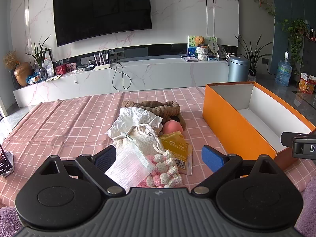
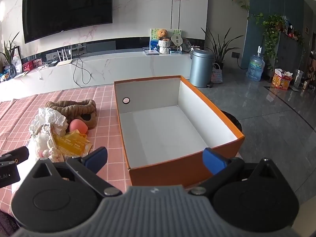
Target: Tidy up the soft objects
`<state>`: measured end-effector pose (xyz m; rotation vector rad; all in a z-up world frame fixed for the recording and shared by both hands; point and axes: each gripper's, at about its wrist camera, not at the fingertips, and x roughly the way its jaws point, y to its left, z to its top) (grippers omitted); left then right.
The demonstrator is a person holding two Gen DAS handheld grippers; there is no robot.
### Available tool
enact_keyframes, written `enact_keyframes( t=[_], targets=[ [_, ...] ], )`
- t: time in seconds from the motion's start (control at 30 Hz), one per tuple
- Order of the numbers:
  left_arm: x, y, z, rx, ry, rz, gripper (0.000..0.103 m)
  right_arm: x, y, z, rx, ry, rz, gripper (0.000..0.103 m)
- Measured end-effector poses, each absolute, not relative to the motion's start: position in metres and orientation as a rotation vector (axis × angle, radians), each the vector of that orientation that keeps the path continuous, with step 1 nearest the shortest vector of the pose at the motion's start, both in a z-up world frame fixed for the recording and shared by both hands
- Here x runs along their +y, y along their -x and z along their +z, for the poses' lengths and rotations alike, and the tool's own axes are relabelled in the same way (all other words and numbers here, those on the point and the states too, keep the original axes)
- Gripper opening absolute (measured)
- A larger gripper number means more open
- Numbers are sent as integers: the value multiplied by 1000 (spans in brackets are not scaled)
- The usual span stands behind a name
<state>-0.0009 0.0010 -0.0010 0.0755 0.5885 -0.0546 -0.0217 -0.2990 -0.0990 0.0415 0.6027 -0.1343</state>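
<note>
Left wrist view first: our left gripper (image 1: 159, 156) fills the bottom of the frame with its blue pads spread wide and nothing between them. Just past the pads, at lower centre, lie a pink-tinted mesh pouch (image 1: 129, 167) and a pink-and-white crocheted piece (image 1: 165, 172), with a yellow sachet (image 1: 177, 148) beside them. Beyond those sit a cream drawstring bag (image 1: 142, 140), a crumpled white cloth (image 1: 138, 120), a pink ball (image 1: 172, 128) and, farthest back at mid-frame, a brown plush band (image 1: 156, 107). The whole pile rests on the pink checked tablecloth (image 1: 59, 122). The orange box (image 1: 233, 126) stands to the right of the pile, a little apart from it.

In the right wrist view our right gripper (image 2: 155, 158) also has its fingers wide apart and holds nothing; it hangs over the near rim of the box, whose white inside looks bare.

We judge that nothing is packed yet, so the step in hand is a first pick. We would do well to take the nearest piece, the crocheted one or the pouch, closing low on a bunched fold rather than a loose edge. The items overlap, so we should lift slowly and watch for the bag's cord or the sachet dragging along. The box mouth is broad; we can release deep toward its far end to leave room.
</note>
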Motion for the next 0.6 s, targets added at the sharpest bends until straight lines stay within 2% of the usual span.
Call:
enact_keyframes(
  t=[0.6],
  targets=[
    [0, 1, 0, 591, -79, -58, 103, -301, 23, -93, 603, -40, -133, 101]
  ],
)
